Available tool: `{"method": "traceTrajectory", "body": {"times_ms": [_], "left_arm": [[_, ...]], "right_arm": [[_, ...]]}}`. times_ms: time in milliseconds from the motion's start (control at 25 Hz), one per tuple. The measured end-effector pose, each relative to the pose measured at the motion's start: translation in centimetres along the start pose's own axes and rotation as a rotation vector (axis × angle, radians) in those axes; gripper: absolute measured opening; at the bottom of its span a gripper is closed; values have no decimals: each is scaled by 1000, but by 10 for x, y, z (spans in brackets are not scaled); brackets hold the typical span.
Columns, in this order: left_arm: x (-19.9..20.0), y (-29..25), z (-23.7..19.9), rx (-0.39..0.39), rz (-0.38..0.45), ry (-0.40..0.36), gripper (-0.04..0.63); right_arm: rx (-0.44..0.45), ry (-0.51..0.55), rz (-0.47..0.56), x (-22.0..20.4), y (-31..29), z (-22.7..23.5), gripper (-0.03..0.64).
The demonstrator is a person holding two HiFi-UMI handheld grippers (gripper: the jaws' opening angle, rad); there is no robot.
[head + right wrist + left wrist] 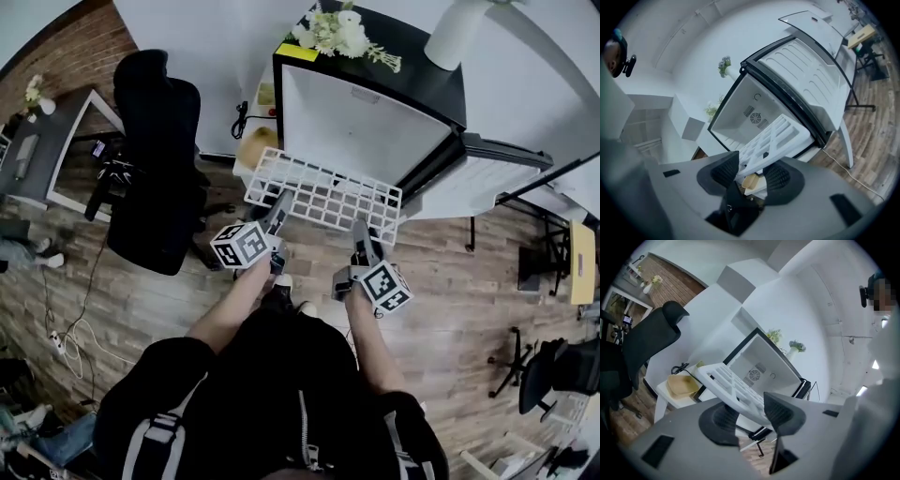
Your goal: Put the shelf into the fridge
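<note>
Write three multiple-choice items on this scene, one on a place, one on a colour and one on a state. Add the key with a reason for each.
1. Relative to the fridge, the flowers stand:
A inside it
B on top of it
C underneath it

2. The shelf is:
A white
B black
C red

3. The fridge door is:
A shut
B taken off and lying on the floor
C open

Key:
1 B, since the head view shows the flowers on the fridge's black top.
2 A, since the shelf's grid is white in all three views.
3 C, since the door is swung aside and the bare white inside of the fridge shows.
</note>
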State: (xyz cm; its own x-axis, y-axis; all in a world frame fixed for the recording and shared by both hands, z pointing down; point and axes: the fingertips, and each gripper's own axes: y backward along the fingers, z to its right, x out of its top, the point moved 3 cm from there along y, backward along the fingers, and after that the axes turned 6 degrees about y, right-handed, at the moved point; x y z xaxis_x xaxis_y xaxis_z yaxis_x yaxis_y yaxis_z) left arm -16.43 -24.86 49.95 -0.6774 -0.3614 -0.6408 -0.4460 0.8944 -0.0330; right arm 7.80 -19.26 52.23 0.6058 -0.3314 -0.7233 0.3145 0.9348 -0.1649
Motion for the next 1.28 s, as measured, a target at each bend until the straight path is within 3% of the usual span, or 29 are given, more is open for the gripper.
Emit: {"method": "traceTrajectory", "body": {"times_ms": [520,1280], "left_arm": [[21,-71,1,-93,-45,7,181],[31,-112,7,-118,-36,20,183]], "right_arm": [[-38,34,86,41,-42,2,169],[-17,67,76,74,-71,11,164]]}}
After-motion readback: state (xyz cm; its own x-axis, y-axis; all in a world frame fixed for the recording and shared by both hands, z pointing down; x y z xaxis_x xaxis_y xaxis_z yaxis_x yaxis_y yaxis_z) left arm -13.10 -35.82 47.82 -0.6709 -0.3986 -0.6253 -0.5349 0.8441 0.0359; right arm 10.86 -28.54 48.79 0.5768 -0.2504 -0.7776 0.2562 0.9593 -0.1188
